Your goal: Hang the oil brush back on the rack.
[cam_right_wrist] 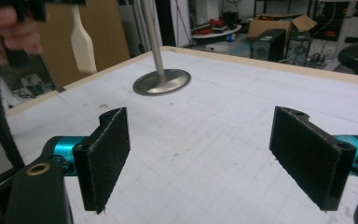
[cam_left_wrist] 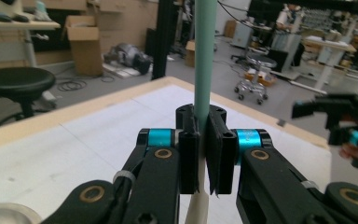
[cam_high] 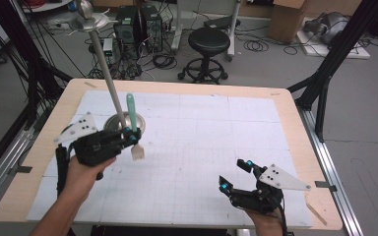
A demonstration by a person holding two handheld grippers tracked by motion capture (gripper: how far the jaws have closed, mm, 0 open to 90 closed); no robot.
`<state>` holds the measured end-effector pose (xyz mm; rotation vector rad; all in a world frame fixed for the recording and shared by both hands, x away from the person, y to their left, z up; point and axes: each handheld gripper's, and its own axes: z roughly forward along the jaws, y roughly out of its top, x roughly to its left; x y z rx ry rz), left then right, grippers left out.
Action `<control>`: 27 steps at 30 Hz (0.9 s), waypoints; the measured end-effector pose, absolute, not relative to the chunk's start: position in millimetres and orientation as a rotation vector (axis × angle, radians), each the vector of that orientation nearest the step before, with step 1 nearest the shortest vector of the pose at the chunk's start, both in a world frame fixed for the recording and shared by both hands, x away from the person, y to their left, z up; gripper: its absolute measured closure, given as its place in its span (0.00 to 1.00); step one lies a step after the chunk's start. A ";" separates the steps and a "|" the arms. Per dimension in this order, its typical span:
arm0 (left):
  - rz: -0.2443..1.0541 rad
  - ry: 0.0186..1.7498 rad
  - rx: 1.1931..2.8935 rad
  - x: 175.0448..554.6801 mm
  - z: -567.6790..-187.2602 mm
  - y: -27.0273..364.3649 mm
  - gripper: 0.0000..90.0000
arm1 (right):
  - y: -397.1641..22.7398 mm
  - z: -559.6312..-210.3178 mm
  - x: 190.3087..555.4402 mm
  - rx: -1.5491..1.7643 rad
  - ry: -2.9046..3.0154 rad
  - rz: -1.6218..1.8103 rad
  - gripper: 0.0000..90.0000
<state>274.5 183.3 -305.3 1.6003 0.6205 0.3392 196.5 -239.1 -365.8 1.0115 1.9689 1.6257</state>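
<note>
My left gripper is shut on a brush with a teal handle and a cream head. The brush stands upright above the table, handle up and head down. In the left gripper view the teal handle rises between the closed jaws. A metal stand with a round base and a long pole sits just behind the brush. My right gripper is open near the front right of the table, nothing between its pads. The right gripper view has the stand base and the brush head ahead.
The table has a white gridded mat inside a wooden border. Beyond the far edge stand a black stool, computer towers and cables. Black frame legs stand at the right.
</note>
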 end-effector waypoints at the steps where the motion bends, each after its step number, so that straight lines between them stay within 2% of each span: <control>1: 0.353 0.633 1.593 277.9 -300.0 185.7 0.93 | -239.1 -365.8 196.5 1.012 1.969 1.626 0.21; 16: 0.465 0.760 1.521 322.1 -245.4 207.0 0.93 | -241.6 -367.8 196.5 0.994 1.973 1.584 0.21; 27: 0.472 0.820 1.506 341.9 -236.1 218.7 0.93 | -240.5 -368.3 196.9 0.973 1.986 1.585 0.21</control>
